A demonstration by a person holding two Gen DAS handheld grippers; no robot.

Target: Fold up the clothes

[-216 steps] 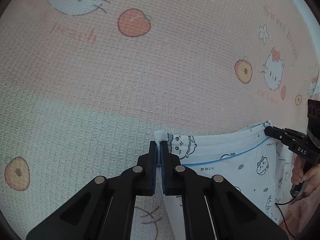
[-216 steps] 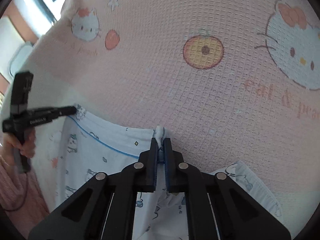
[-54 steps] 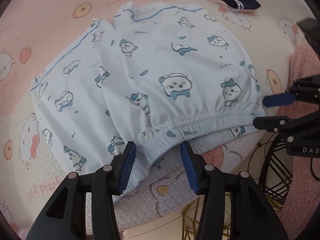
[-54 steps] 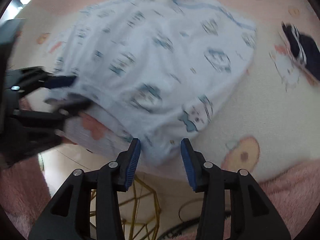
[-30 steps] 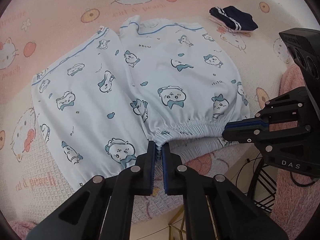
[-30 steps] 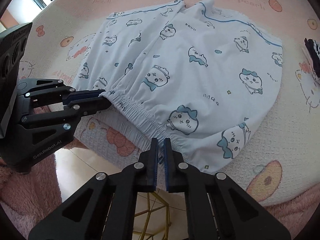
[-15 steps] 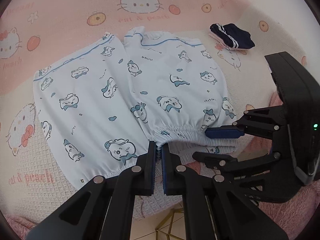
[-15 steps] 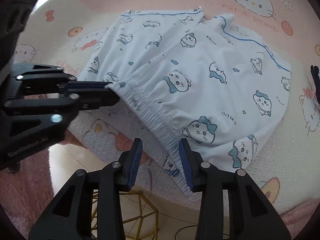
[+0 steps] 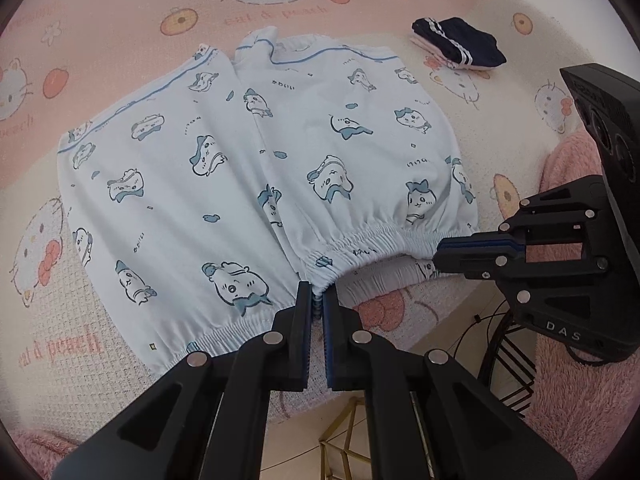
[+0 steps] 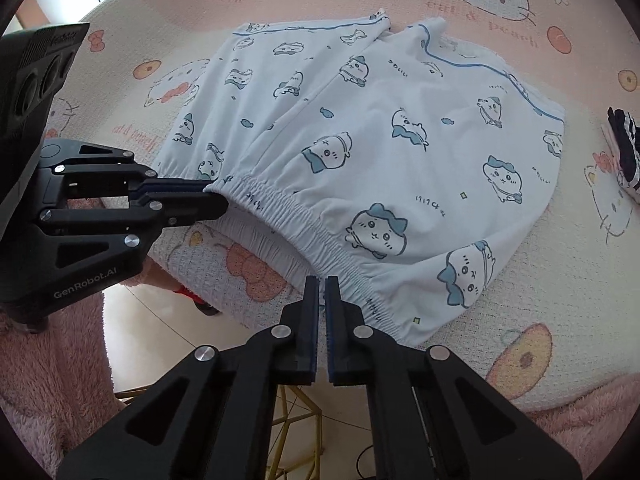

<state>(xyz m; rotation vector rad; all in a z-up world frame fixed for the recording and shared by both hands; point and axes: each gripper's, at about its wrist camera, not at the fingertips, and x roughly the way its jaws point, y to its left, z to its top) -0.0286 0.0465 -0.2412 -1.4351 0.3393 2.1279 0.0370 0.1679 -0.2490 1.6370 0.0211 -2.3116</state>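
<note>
Pale blue cartoon-print shorts [image 9: 280, 152] lie spread on the pink blanket [image 9: 120, 12] of the bed, with the elastic waistband at the near edge. My left gripper [image 9: 317, 304] is closed on this waistband near its middle, and my right gripper [image 10: 322, 284] is closed on it nearer the side. I judge the step is a fold: I should lift both points together, keep the band tight between them, and lay it down flat.

Shorts [image 9: 280, 168] are spread on the blanket [image 9: 120, 20] straight ahead of the left gripper [image 9: 317, 300], folded dark garment [image 9: 460, 42] far right behind them
</note>
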